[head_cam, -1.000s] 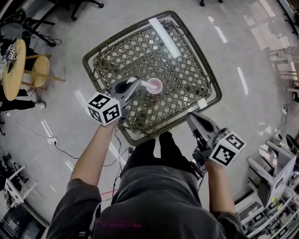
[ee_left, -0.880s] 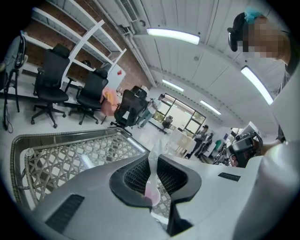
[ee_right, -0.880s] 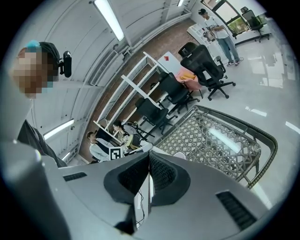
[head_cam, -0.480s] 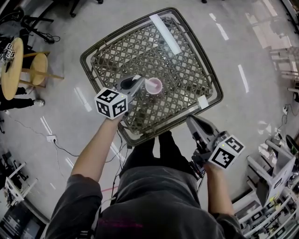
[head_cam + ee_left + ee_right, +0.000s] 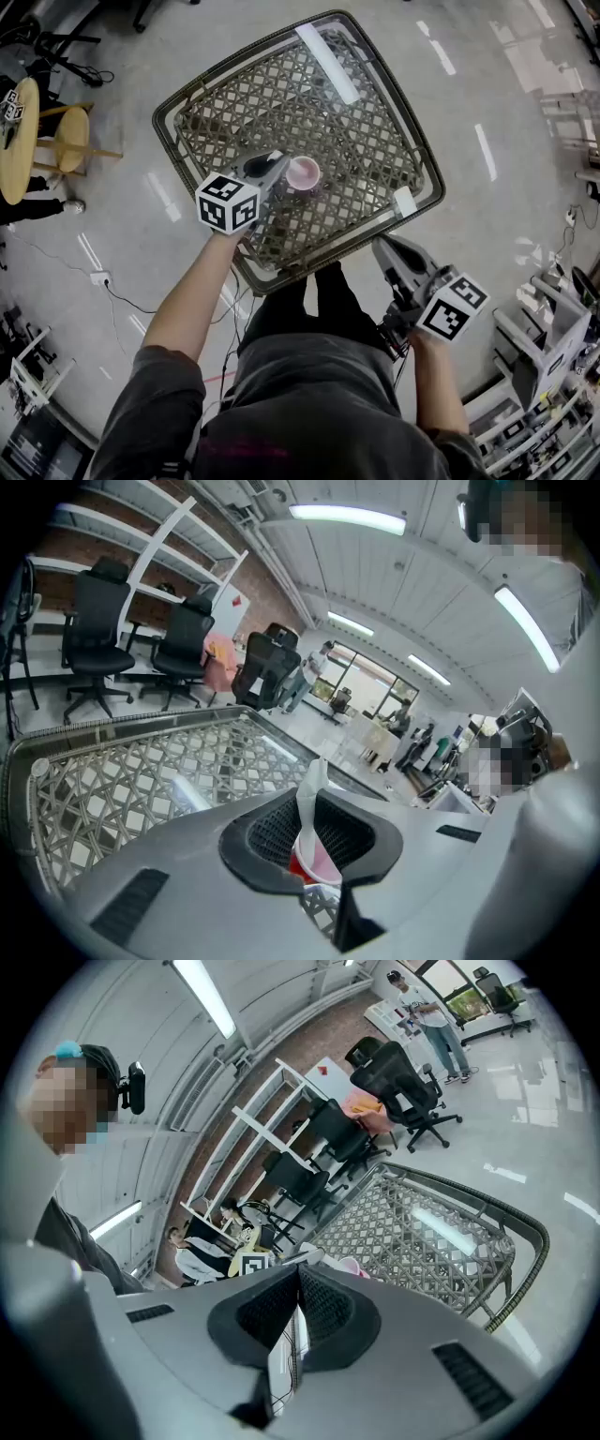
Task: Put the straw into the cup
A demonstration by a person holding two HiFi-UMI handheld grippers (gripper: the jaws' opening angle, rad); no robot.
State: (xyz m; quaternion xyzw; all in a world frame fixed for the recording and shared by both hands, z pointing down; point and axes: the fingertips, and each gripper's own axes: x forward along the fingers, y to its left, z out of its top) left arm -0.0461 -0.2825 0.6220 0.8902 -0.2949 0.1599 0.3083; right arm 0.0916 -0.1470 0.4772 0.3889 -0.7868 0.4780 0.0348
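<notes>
Left gripper [image 5: 278,172] clamped on straw [image 5: 310,799]: long axis upright, lower end over pink cup [image 5: 303,173]. Right gripper [image 5: 384,248] closed, empty.

Woven wicker table [image 5: 367,141], glossy floor [image 5: 469,84], plastic cup [image 5: 303,173].

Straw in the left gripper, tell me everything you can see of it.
The straw is thin and white, papery-looking, with a flattened, bent top end. It stands nearly upright, pinched between the left gripper's pads, its top poking above them. Its lower end points at the pink cup just below; whether it is inside cannot be told.
</notes>
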